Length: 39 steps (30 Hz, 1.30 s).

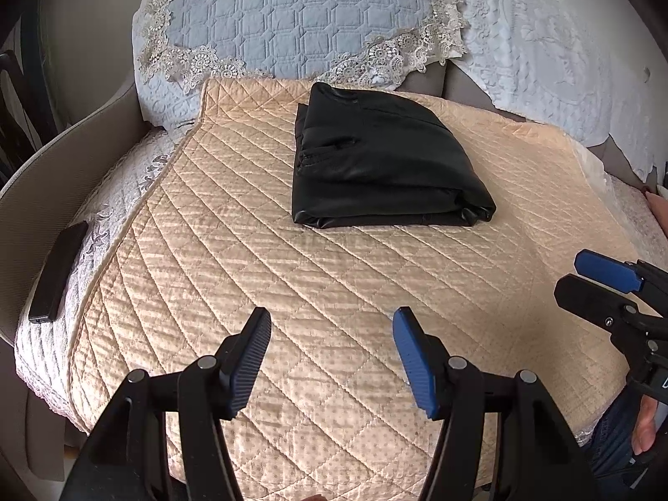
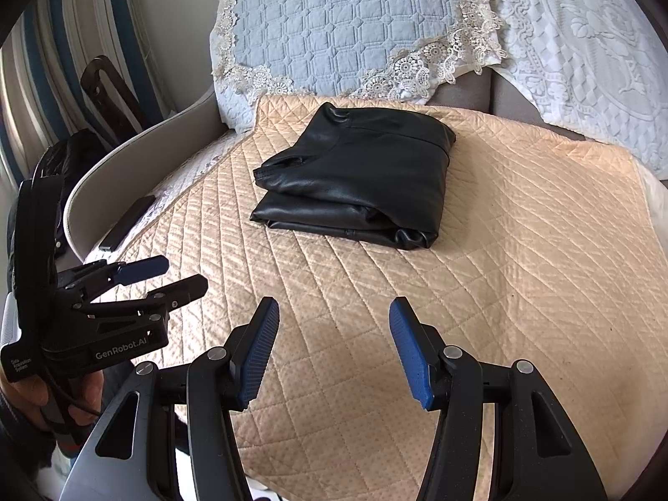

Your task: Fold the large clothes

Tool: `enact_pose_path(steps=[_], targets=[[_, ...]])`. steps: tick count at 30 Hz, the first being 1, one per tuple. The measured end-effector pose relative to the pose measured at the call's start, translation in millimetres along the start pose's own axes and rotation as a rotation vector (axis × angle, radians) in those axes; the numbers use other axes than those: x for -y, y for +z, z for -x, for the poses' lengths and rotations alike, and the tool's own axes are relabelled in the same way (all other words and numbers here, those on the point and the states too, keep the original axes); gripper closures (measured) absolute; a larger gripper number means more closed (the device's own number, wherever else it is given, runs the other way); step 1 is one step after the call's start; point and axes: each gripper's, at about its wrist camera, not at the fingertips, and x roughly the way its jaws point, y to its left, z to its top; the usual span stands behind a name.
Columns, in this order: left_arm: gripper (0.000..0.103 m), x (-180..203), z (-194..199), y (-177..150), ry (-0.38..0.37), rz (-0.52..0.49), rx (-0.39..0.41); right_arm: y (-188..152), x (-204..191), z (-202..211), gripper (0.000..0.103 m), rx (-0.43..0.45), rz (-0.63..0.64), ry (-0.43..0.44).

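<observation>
Folded black garment (image 1: pixel 384 158) flat on quilt (image 1: pixel 259 275), fold edge nearest.

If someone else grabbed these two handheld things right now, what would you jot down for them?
Left tool: open, empty, over the beige quilted cover's near part.
Right tool: open, empty, beside it.
Black leather-look garment: folded into a compact bundle on the cover's far half, near the blue quilted lace-edged cushion; neither tool touches it.
Done: folding looks complete.
Left: perhaps tidy the edges. A flat black phone-like slab lies at the left edge.
</observation>
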Motion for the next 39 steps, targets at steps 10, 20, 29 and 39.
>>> enact_pose_path(steps=[10,20,29,39], targets=[[0.039,0.1,0.1,-1.7,-0.003,0.011,-0.006,-0.7,0.0,-0.2,0.047,-0.002,0.0,0.002],[0.039,2.7,-1.1,-3.5,0.0,0.013,-0.015,-2.2,-0.9,-1.4,0.047,-0.006,-0.001,0.001],[0.039,2.2,-0.5,-3.2,0.009,0.013,-0.012,-3.2,-1.6,-1.8,0.047,-0.007,0.0,0.004],[0.039,2.8,-0.3,-3.9,0.014,0.015,-0.015,-3.2,-2.2,-1.7,0.047,-0.008,0.001,0.004]])
